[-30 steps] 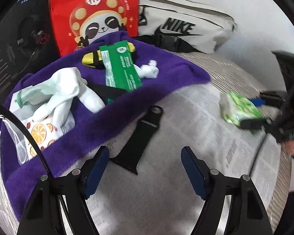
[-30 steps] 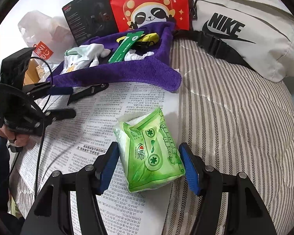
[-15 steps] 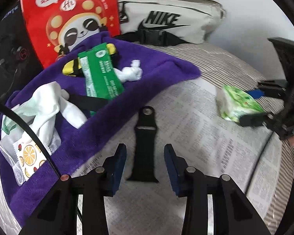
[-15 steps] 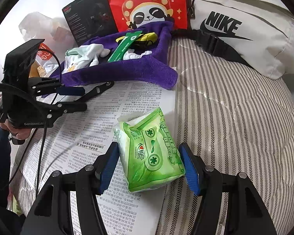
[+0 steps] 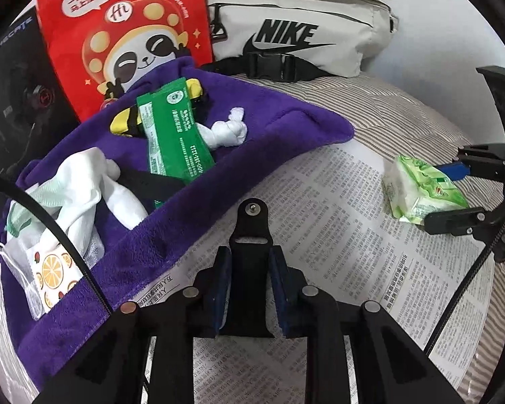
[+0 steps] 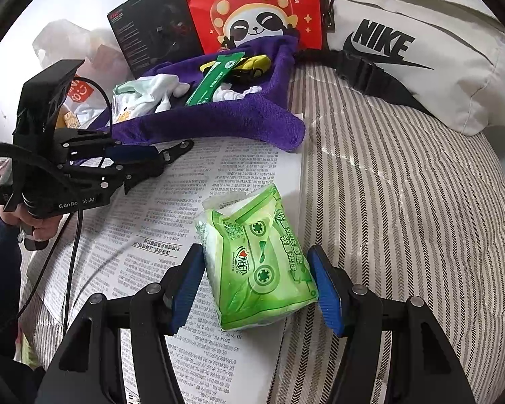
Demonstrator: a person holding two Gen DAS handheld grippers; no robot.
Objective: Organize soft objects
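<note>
A black strap (image 5: 250, 222) lies on the newspaper (image 5: 353, 245) beside the purple towel (image 5: 252, 155). My left gripper (image 5: 250, 269) is closing, and its blue pads press on the strap's wide end. From the right wrist view, the left gripper (image 6: 161, 160) shows with the strap (image 6: 180, 146) sticking out past its tips. My right gripper (image 6: 256, 286) is shut on a green tissue pack (image 6: 259, 252) that rests on the paper. The towel holds a green sachet (image 5: 175, 134), white socks (image 5: 84, 181), a knotted white cloth (image 5: 229, 131) and an orange-print pouch (image 5: 50, 269).
A red panda bag (image 5: 128, 33), a black box (image 5: 13, 94) and a white Nike bag (image 5: 286, 33) stand behind the towel. Striped bedding (image 6: 404, 202) lies under everything. A crumpled plastic bag (image 6: 67, 47) sits at the far left. A hand (image 6: 40, 227) holds the left gripper.
The left gripper moved over the black strap and its jaws narrowed from wide open until they met the strap's sides. The right gripper and the tissue pack kept still.
</note>
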